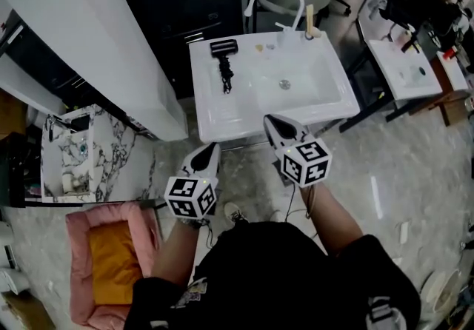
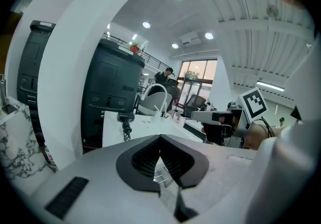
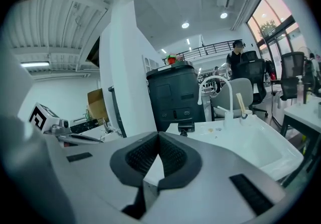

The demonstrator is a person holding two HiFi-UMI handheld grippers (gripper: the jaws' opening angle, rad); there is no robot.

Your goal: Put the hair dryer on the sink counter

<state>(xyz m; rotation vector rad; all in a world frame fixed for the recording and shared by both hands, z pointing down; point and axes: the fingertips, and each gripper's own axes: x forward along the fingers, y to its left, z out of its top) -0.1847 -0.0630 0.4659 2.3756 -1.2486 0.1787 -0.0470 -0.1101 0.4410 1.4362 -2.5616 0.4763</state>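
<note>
Both jaws shut, empty: left gripper [image 1: 213, 148] and right gripper [image 1: 269, 121] hang short of the sink. Dryer [image 1: 224, 55] lies flat on the counter [image 1: 211, 108], left of the basin, as the task wants, so likely nothing needs holding.
</note>
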